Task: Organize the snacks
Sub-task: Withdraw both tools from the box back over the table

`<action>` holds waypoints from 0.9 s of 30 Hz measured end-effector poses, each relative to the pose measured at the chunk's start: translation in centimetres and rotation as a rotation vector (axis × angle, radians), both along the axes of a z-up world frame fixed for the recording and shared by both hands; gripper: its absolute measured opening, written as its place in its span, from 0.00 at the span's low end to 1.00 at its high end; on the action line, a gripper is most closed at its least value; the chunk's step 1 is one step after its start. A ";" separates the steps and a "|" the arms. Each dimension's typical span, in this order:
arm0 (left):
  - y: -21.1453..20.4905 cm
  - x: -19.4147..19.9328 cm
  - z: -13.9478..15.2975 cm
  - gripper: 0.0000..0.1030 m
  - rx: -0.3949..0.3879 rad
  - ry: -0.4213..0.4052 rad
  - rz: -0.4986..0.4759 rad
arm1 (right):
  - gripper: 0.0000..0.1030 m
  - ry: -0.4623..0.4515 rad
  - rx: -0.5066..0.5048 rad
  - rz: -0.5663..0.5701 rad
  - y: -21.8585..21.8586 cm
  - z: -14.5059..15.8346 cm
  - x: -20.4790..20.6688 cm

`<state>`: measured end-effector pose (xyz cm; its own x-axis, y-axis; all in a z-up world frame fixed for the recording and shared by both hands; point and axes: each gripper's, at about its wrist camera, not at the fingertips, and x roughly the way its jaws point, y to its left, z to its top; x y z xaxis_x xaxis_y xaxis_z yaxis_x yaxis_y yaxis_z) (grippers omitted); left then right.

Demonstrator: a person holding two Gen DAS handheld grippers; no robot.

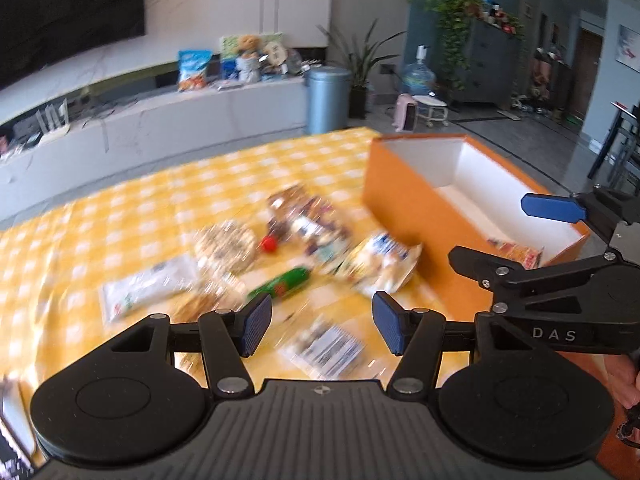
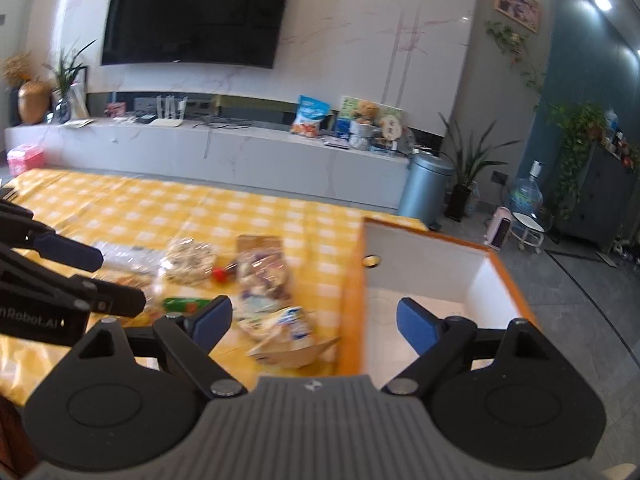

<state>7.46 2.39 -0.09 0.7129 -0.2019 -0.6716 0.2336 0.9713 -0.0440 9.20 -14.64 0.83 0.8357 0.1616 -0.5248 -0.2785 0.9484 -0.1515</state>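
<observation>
L claw (image 1: 322, 326): apart, empty.
R claw (image 2: 314, 320): apart, empty.
Risk: bread pkt (image 2: 280, 330) at 12 o'clock hugs box (image 2: 350, 300) wall; finger may snag, I reckon.

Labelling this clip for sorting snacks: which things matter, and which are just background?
Job: orange box, green snack tube, white snack bag, red-wrapped packet in the box.
Background: television, grey bin, water jug.

Snacks lay scattered beside an open box.
Blurred packets (image 1: 280, 264) sprawled left of the orange box (image 1: 404, 208); one red packet (image 1: 518, 254) lay inside.
</observation>
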 end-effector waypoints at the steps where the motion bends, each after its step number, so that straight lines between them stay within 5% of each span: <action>1: 0.8 -0.4 -0.4 0.67 -0.008 0.014 0.012 | 0.85 0.008 -0.002 0.006 0.7 -0.4 -0.2; 9: 4.1 -2.6 -3.8 0.67 -0.019 0.108 0.061 | 0.74 0.094 0.027 0.055 3.3 -3.1 -0.7; 27: 5.4 -0.1 -6.8 0.78 0.075 0.140 0.086 | 0.79 0.333 0.077 0.114 6.3 -9.0 3.4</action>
